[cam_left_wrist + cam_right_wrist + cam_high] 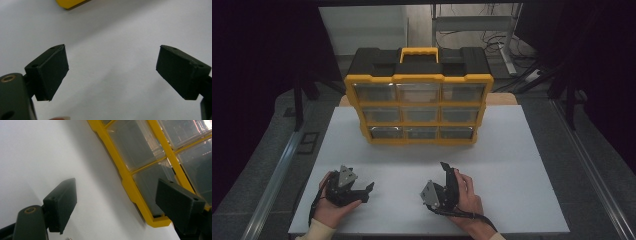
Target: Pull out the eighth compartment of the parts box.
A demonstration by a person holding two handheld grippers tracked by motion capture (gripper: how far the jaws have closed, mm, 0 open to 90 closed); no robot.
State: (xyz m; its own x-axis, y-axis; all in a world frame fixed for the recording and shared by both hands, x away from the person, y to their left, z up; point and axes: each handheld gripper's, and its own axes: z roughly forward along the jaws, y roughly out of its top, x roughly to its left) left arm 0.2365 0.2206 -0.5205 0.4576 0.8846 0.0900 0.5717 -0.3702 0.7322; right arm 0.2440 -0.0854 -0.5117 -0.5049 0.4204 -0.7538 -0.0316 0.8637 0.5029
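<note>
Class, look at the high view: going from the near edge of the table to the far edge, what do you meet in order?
The two hand-held grippers, left and right, side by side → bare white table → yellow drawer organizer.

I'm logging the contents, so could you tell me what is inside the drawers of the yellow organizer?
The organizer has nine clear-fronted drawers, all shut. Through the hazy fronts no items can be made out; the drawers' depths stay hidden.
</note>
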